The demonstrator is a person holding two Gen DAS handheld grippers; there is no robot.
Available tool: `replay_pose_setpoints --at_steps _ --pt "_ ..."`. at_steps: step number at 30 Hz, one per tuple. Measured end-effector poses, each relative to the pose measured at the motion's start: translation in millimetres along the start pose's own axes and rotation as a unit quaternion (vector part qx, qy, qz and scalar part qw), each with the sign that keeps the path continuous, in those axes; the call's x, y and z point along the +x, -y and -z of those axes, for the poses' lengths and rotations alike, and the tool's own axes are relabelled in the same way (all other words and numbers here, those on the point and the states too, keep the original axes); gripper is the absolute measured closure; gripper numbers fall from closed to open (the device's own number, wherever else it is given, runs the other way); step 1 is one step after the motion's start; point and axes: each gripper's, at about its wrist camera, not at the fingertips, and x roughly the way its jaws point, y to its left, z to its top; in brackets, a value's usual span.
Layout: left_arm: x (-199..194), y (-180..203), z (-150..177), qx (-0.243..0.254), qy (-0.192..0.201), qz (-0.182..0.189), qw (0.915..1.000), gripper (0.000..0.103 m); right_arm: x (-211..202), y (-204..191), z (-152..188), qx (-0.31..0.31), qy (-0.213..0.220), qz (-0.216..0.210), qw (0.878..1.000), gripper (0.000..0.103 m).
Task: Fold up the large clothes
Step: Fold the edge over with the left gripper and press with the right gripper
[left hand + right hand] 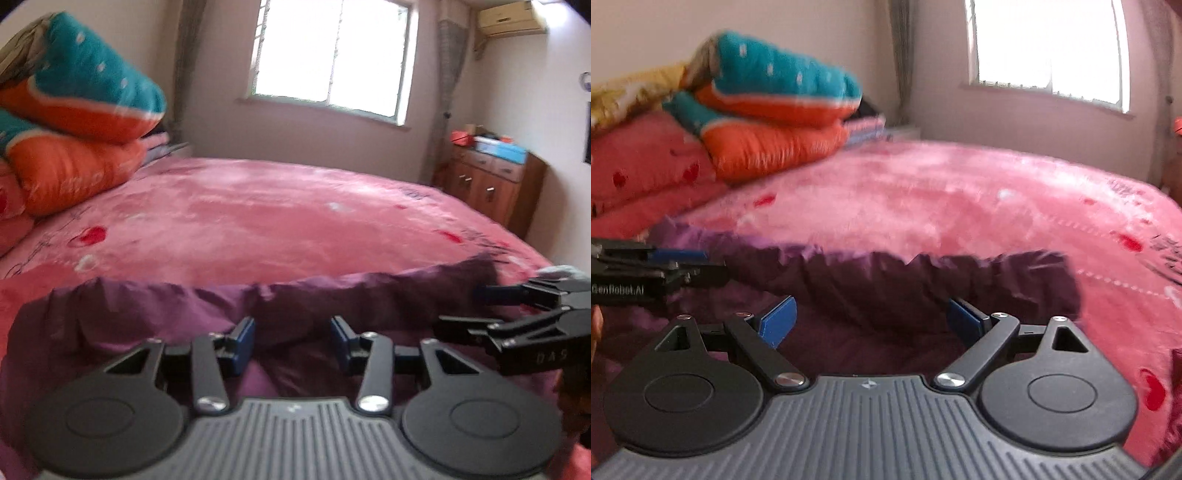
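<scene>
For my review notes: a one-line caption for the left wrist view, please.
Open left gripper over a purple garment on the pink bedspread.

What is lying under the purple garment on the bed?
The purple garment lies on the pink bedspread, which shows all around it. What the bedspread looks like beneath the garment is hidden.

A dark purple garment [155,314] lies spread across the near part of a pink bed [277,221]. Its cloth is thin and wrinkled, with a bunched, raised far edge that runs in an uneven ridge from side to side. In the right wrist view the same garment [886,295] shows deep creases, its right end rounded off on the bedcover.
</scene>
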Motion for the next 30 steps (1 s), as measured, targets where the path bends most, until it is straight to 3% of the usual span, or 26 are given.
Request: replay_pose_setpoints --at_steps 4,11,16,26,30 --pt "16 -19 9 0.007 -0.007 -0.031 0.9995 0.065 38 12 7 -0.024 -0.041 0.051 0.998 0.000" --pt "33 -24 24 0.011 0.012 -0.032 0.9994 0.064 53 46 23 0.042 -0.023 0.035 0.998 0.000" --pt "53 -20 28 0.011 0.007 -0.035 0.9993 0.064 67 60 30 0.076 -0.050 0.027 0.995 0.000" --pt "78 -21 40 0.009 0.018 -0.033 0.9992 0.065 93 62 34 0.082 -0.053 0.023 0.995 0.000" --pt "80 -22 43 0.009 0.018 -0.031 0.9993 0.065 85 57 39 0.083 -0.039 0.024 0.995 0.000"
